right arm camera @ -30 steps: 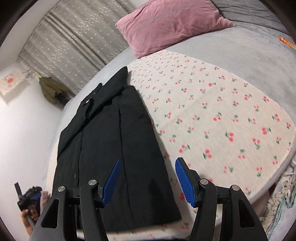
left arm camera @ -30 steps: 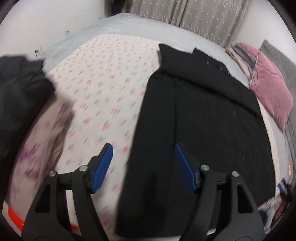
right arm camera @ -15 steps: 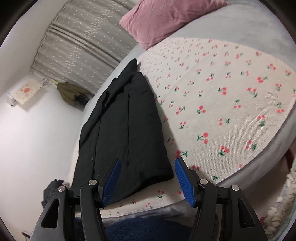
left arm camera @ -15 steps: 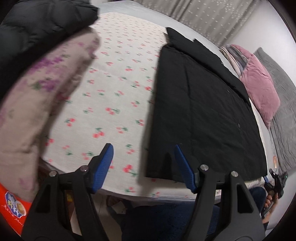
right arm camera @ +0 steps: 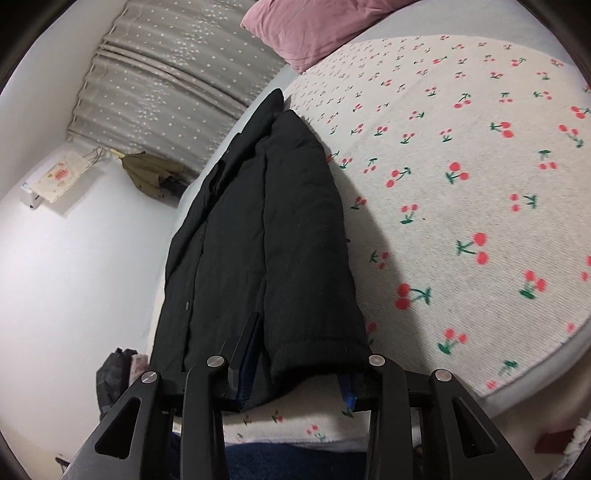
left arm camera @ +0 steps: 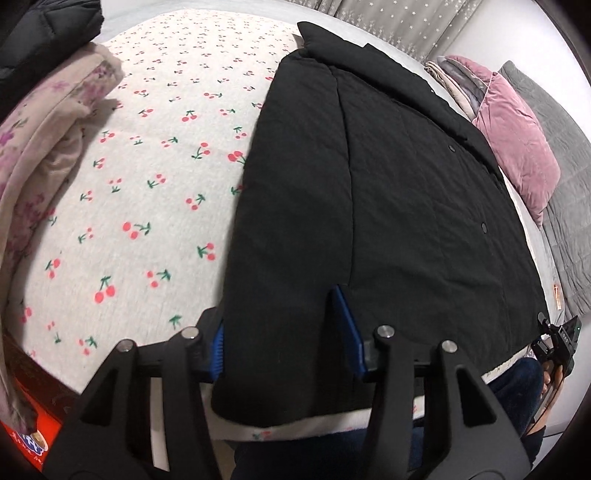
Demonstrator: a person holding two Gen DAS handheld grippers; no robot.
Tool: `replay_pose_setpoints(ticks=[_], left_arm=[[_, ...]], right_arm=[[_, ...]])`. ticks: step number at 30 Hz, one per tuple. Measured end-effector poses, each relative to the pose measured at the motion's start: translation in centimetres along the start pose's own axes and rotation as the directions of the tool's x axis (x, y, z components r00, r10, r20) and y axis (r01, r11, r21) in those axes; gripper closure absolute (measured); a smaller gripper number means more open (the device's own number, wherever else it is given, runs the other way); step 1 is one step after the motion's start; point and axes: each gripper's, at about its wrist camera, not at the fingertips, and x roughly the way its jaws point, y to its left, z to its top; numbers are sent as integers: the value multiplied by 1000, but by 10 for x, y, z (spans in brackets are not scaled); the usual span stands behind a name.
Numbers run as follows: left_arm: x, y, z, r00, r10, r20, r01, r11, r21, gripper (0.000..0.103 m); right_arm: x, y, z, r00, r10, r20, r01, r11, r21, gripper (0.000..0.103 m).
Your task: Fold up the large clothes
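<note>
Both grippers are now down at the near hem of the black coat (left arm camera: 388, 177), where 0.5 s ago they were hovering short of the bed edge. Left gripper (left arm camera: 284, 332) is straddling the coat's near left corner, its 2 blue fingers (left arm camera: 347, 325) spread wide with cloth lying between them, not yet pinching. Right gripper (right arm camera: 295, 373) is sitting at the near right corner, fingers also wide apart, with the folded sleeve end bulging between them; the right pad is mostly hidden under the cloth. Coat is lying flat lengthwise on the cherry-print sheet (left arm camera: 147, 177), collar at the far end, hem at the near edge of the bed. Pink pillow (left arm camera: 517, 144) is resting far right of the coat. Floral blanket (left arm camera: 44, 140) is piled at the left, a dark jacket (left arm camera: 44, 29) sitting on it. Grey curtain (right arm camera: 166, 74) is hanging at the far wall.
</note>
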Motion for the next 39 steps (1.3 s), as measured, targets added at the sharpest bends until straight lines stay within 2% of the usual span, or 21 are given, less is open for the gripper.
replay_pose_setpoints(ticks=[1,2,3,4,7,10,14,18,24,29,32,36,38,39], left_arm=[[1,0,1,1000,-2,0,2,1000,1,60],[1,1,1,1000,-5,1,5,1000,-1,72],[2,0,2,1000,-14,-1,14,1000,-8,79],[2,0,3,1000,-26,-4,26,1000,-15,88],[0,-5,6,1000,-3,-3,3,1000,-10,93],[-14,-12,8,999,19,30,-19,1000,-3,95],[-39,-16,10,997,-3,81,5,1000,-21,96],[-69,-27,7,990,-3,142,-1,1000,29,96],[-155,-38,-11,965,-91,246,75,994,73,96],[-196,-46,-29,951,-136,279,113,989,95,96],[-221,-50,-35,934,-177,310,150,983,109,96],[-262,-50,-37,895,-217,391,187,976,113,96],[-272,-46,-32,878,-214,429,185,977,108,96],[-269,-45,-30,878,-203,434,180,979,95,96]], right_arm=[[2,1,0,1000,0,1,0,1000,0,68],[3,2,1,1000,-1,3,1,1000,-2,72],[5,3,2,1000,0,2,0,1000,-5,77],[6,5,3,1000,-1,-1,1,1000,-8,85],[3,17,5,1000,-7,16,8,999,-31,93],[-8,30,11,999,20,49,-18,999,-31,96],[-24,51,16,994,57,97,-53,997,-47,97],[-45,75,16,984,77,158,-65,995,-81,98],[-106,115,9,956,146,253,-98,976,-192,98],[-152,132,5,927,191,323,-116,965,-236,98],[-175,145,-2,906,229,356,-132,952,-276,98],[-205,170,-9,873,290,393,-152,926,-346,98],[-219,180,-11,851,321,416,-157,911,-382,98],[-223,183,-10,844,329,424,-154,906,-395,98]])
